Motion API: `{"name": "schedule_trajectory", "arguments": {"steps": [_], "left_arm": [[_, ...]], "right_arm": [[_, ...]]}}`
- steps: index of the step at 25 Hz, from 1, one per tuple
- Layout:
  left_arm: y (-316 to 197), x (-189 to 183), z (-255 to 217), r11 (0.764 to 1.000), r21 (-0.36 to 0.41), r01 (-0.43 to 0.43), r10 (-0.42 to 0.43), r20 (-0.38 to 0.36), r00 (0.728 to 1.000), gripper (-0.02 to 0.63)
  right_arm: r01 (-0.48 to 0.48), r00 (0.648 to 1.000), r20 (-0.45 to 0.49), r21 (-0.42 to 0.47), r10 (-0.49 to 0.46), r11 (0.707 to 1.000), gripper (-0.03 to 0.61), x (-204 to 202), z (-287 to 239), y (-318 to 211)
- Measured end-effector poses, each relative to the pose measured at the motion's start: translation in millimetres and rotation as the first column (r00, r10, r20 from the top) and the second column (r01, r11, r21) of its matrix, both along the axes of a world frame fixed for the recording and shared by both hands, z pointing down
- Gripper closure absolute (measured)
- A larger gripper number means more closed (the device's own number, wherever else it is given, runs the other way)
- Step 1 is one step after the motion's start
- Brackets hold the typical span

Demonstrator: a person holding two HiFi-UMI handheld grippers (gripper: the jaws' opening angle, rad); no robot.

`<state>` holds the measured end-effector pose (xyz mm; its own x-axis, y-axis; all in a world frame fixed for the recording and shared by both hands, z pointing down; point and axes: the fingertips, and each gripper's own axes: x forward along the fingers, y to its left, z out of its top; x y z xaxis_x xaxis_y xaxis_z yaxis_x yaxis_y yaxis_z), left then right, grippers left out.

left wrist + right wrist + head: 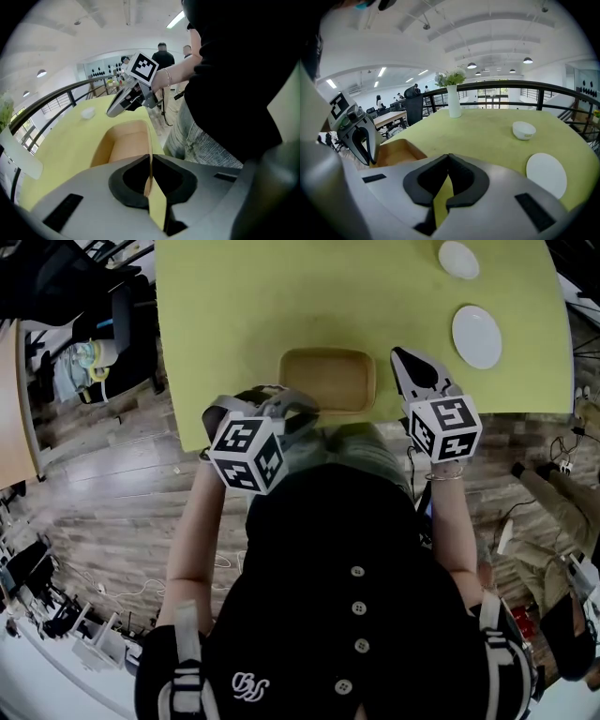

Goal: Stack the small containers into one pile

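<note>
Nearest the person, at 12 o'clock on the near edge of the counter (262, 296), sits the wooden tray (126, 145). The left claw (150, 160) is narrowed to a slit, pinching the tray's thin near wall. That bite looks shallow and close to one corner. A lift could let the tray swing, slip free, or drop over the counter edge just beside it. The right claw (448, 158) hangs at 1 o'clock, closed tight on nothing. It must spread before it takes anything, or it will only shove. Farther out toward 1 o'clock lie the flat white dish (476, 336) and, beyond it, the white bowl (458, 259), both well apart from the tray. Their smooth rims may skid if nudged.
</note>
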<state>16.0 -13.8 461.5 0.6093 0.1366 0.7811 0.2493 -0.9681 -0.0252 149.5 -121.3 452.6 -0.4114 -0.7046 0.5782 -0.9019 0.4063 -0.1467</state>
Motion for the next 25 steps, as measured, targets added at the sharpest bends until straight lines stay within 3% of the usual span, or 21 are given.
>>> {"name": "schedule_trajectory", "arguments": {"steps": [6,11,13,17,21,25], "left_arm": [[-6,3,4,0.999,0.011,0.030,-0.030,0.007,1.000,0.577],[-4,-2,18,1.000,0.008,0.009,-0.009,0.060,0.998,0.577],[-1,-3,25,1.000,0.001,0.005,-0.006,0.087,0.996,0.557],[5,-6,35,0.999,-0.032,0.029,-0.025,0.118,0.993,0.433],[3,-9,37,0.997,-0.044,0.060,-0.054,0.112,0.992,0.414],[-2,-6,29,0.989,-0.097,0.109,-0.103,0.060,0.993,0.418]], "right_arm": [[-0.004,1.000,0.002,-0.006,0.004,1.000,0.566,3,1,3],[-0.007,1.000,0.004,-0.006,0.007,1.000,0.566,1,3,5],[-0.007,1.000,0.003,-0.007,0.007,1.000,0.566,2,4,7],[-0.007,1.000,0.001,-0.011,0.007,1.000,0.566,4,5,11],[-0.005,1.000,0.003,-0.016,0.005,1.000,0.566,2,7,13],[0.003,1.000,0.007,-0.018,-0.002,1.000,0.566,-1,6,12]]}}
